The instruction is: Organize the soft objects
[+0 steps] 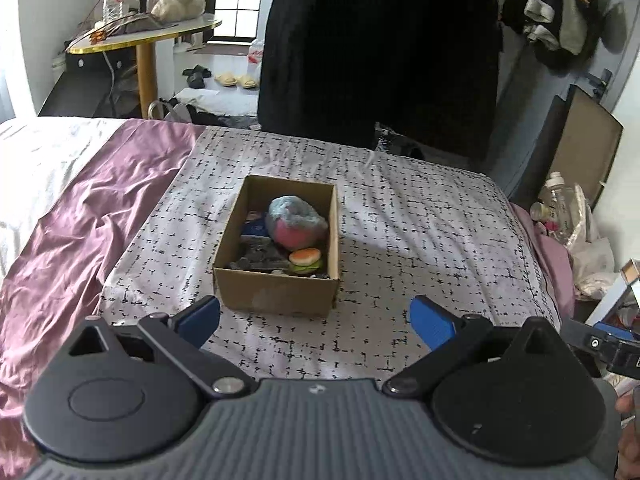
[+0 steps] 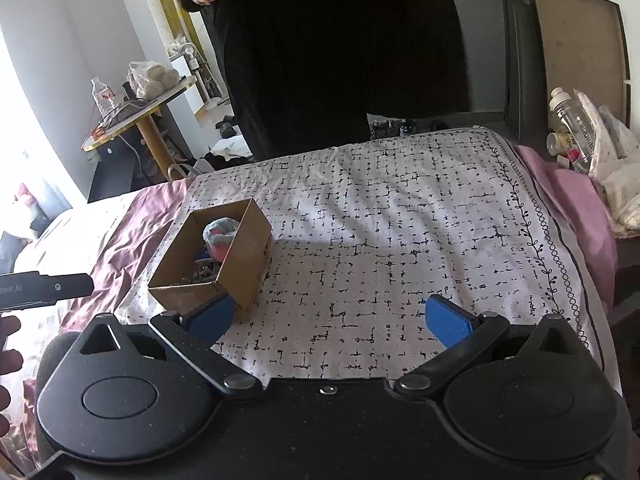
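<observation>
A brown cardboard box (image 1: 276, 292) stands on the black-and-white patterned cloth (image 1: 420, 232) on the bed. Inside lie a fluffy blue-and-pink plush (image 1: 294, 222), a small toy burger (image 1: 306, 262) and some dark items. My left gripper (image 1: 316, 320) hangs open just short of the box's near wall, nothing between its blue pads. In the right wrist view the box (image 2: 244, 256) sits at the left, the plush (image 2: 220, 236) showing inside. My right gripper (image 2: 340, 320) is open and empty over the cloth (image 2: 400, 240), its left pad next to the box's near corner.
A person in dark clothes (image 1: 380, 48) stands at the far edge of the bed. A purple sheet (image 1: 92, 200) covers the bed's left side. Bottles and bags (image 2: 588, 140) crowd the right side. A round gold-rimmed table (image 1: 144, 36) stands at the back left.
</observation>
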Action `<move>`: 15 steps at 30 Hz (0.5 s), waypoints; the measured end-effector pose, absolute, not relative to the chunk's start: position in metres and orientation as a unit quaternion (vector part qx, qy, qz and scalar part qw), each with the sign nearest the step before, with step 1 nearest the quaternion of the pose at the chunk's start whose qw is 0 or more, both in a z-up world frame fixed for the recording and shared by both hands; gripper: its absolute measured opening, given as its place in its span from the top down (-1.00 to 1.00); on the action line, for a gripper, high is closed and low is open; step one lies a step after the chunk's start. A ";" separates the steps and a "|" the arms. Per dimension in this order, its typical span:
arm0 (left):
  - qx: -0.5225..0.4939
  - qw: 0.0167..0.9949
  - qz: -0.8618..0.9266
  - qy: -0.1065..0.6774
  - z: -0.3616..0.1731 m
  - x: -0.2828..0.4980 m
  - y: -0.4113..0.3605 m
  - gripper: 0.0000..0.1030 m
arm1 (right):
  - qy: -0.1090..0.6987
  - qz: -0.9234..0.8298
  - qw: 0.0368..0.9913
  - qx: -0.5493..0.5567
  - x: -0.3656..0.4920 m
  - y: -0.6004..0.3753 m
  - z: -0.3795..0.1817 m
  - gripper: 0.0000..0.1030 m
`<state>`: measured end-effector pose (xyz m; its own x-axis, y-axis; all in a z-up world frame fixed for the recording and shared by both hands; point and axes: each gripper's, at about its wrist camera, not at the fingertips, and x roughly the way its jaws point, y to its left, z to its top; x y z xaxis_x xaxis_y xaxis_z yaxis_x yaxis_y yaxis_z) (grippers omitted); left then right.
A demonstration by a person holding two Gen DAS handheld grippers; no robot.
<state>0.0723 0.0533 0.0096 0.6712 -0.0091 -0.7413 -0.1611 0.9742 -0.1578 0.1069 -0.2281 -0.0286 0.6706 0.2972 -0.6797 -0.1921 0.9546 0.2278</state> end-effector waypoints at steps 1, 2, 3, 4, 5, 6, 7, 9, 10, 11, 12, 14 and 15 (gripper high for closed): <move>-0.104 0.909 0.038 0.401 0.010 0.071 0.051 -0.96 | 0.382 0.132 0.912 0.068 0.105 -0.229 -0.029 -1.00; -0.102 0.910 0.035 0.401 0.010 0.070 0.049 -0.96 | 0.382 0.131 0.912 0.068 0.103 -0.230 -0.029 -1.00; -0.100 0.910 0.033 0.401 0.009 0.069 0.047 -0.96 | 0.381 0.130 0.913 0.069 0.102 -0.231 -0.029 -1.00; -0.098 0.911 0.031 0.400 0.009 0.068 0.045 -0.96 | 0.381 0.128 0.913 0.069 0.100 -0.231 -0.029 -1.00; -0.097 0.911 0.029 0.400 0.009 0.067 0.043 -0.96 | 0.380 0.126 0.914 0.069 0.099 -0.232 -0.029 -1.00; -0.094 0.911 0.027 0.400 0.009 0.067 0.041 -0.96 | 0.379 0.125 0.914 0.069 0.097 -0.233 -0.029 -1.00; -0.092 0.911 0.024 0.400 0.009 0.066 0.039 -0.96 | 0.378 0.124 0.915 0.069 0.095 -0.234 -0.029 -1.00; -0.089 0.912 0.022 0.399 0.009 0.064 0.036 -0.96 | 0.377 0.121 0.916 0.067 0.092 -0.235 -0.028 -1.00; -0.087 0.913 0.021 0.398 0.009 0.063 0.035 -0.96 | 0.377 0.120 0.916 0.067 0.092 -0.235 -0.028 -1.00; -0.085 0.914 0.021 0.396 0.010 0.062 0.034 -0.96 | 0.376 0.119 0.917 0.066 0.090 -0.235 -0.028 -1.00; -0.084 0.915 0.021 0.395 0.010 0.062 0.033 -0.96 | 0.375 0.117 0.917 0.065 0.090 -0.236 -0.027 -1.00; -0.082 0.916 0.021 0.391 0.011 0.060 0.032 -0.97 | 0.372 0.116 0.919 0.064 0.088 -0.236 -0.025 -1.00; -0.080 0.917 0.021 0.390 0.012 0.059 0.032 -0.97 | 0.369 0.116 0.920 0.063 0.087 -0.236 -0.024 -1.00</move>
<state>0.0594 0.0316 0.0118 0.6944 -0.0237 -0.7192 -0.1019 0.9862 -0.1308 0.0873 -0.2358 -0.0239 0.7000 0.2603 -0.6650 -0.1673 0.9651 0.2016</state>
